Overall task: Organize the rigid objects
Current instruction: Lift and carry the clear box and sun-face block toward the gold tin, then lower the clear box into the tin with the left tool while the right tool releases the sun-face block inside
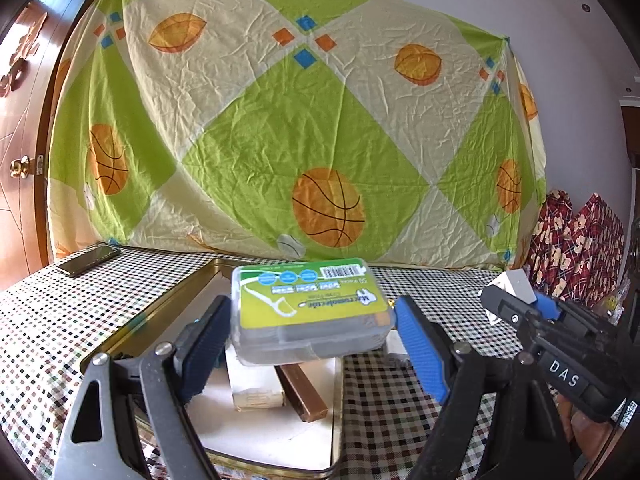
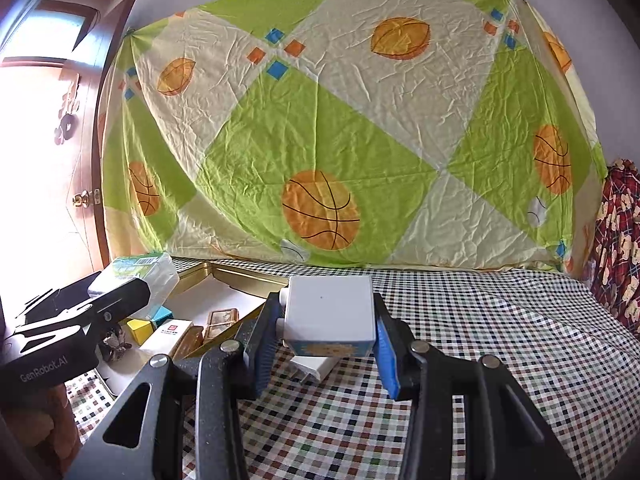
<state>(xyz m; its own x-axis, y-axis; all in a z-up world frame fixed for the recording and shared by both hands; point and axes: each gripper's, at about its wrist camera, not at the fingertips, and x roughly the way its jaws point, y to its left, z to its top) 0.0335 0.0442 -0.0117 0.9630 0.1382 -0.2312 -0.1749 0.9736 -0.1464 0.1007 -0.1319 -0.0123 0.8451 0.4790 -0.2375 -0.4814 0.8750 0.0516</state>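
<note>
The floss box [image 1: 310, 312] is a clear plastic case with rounded corners and a green and white label carrying a barcode; its print reads upside down in the left wrist view. It lies flat, label up, with its long axis running across from one finger to the other. The left gripper [image 1: 312, 332] is clamped on its 2 short ends, the blue pads pressing each side, and holds it above the gold tray [image 1: 120, 344], clear of a white carton [image 1: 252, 384] and a brown bar [image 1: 304, 396] lying inside.

The white box [image 2: 330, 314] is a squarish carton with a blue and yellow band along its lower front edge. It sits upright between the fingers of the right gripper [image 2: 324, 344], which grips its left and right faces. It hangs above the checked tablecloth [image 2: 500, 340], just right of the tray, over a small white item that may be a plug [image 2: 314, 366].
</note>
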